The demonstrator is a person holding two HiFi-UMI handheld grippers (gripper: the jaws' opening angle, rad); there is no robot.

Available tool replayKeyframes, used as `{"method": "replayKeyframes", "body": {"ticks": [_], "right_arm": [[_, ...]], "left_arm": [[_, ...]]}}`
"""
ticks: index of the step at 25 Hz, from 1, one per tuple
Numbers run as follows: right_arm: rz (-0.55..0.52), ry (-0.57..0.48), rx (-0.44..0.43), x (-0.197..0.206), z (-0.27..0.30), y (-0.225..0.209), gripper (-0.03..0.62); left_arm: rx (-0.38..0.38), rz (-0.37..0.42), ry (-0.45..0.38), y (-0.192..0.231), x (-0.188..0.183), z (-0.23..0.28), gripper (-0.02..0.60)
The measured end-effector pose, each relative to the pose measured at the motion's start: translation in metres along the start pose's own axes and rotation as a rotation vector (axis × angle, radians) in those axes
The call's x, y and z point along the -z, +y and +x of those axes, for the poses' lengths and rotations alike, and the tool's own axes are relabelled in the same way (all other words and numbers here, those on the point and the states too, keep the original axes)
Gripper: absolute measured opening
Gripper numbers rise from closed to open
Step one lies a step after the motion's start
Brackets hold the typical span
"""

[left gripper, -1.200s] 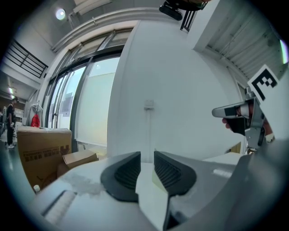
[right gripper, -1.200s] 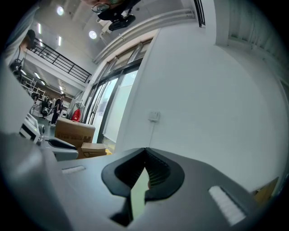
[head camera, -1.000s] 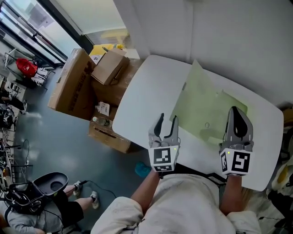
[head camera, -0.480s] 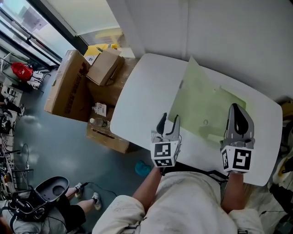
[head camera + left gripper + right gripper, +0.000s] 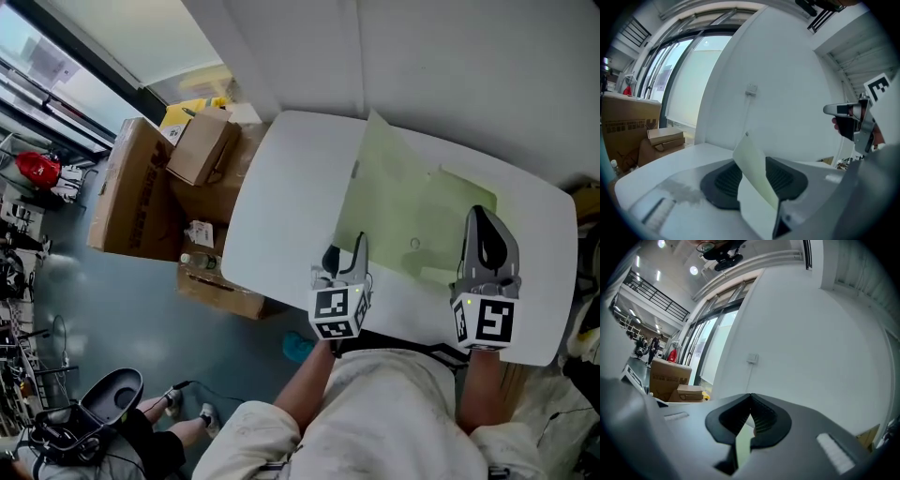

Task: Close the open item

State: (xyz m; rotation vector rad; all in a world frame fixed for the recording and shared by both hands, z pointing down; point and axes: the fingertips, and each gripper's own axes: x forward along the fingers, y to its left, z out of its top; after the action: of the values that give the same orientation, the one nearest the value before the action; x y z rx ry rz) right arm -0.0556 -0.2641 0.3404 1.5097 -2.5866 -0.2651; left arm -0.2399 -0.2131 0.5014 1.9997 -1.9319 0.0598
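White tabletop [image 5: 281, 206], seen from above, carrying the open green folder [image 5: 422, 220]. The folder's right leaf lies flat; its left flap [image 5: 752, 164] stands raised towards the wall.

Left tongs [image 5: 345, 248]: over the last second they have come down and forward to the flap's near edge. Their jaws have just been closing a little but stand wide apart, with the flap between them and neither pad pressing on it.

Right tongs [image 5: 479, 217]: unmoved, jaws together at the tips, resting over the folder's near right part; contact with it cannot be confirmed.

Interpretation: the flap is bracketed but not yet gripped, so the folder remains open. The closing fold is probably about to begin.
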Motion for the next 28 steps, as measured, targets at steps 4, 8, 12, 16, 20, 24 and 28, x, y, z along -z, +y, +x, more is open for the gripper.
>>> {"method": "replayKeyframes", "body": {"ticks": [4,8,12,16,20,24,28], "right_arm": [[0.001,0.0,0.017,0.0,-0.006,-0.008,0.002],[0.001,0.003,0.038,0.001,-0.011,-0.016,0.002],[0.006,0.006,0.064,0.004,-0.019,-0.026,0.002],[0.007,0.017,0.089,0.008,-0.029,-0.036,0.002],[0.016,0.021,0.121,0.01,-0.041,-0.051,0.002],[0.017,0.033,0.161,0.014,-0.057,-0.074,0.002],[0.017,0.054,0.209,0.022,-0.076,-0.1,0.002]], "left_arm": [[-0.009,0.0,-0.012,-0.004,-0.004,0.0,0.105],[0.0,0.006,-0.02,-0.009,-0.009,0.001,0.074],[0.021,0.015,-0.04,-0.02,-0.014,0.0,0.051],[0.035,0.038,-0.055,-0.034,-0.02,-0.001,0.035],[0.035,0.065,-0.074,-0.053,-0.027,-0.002,0.018],[0.073,0.103,-0.091,-0.082,-0.034,-0.001,0.012],[0.095,0.154,-0.108,-0.109,-0.036,0.002,0.008]]}}
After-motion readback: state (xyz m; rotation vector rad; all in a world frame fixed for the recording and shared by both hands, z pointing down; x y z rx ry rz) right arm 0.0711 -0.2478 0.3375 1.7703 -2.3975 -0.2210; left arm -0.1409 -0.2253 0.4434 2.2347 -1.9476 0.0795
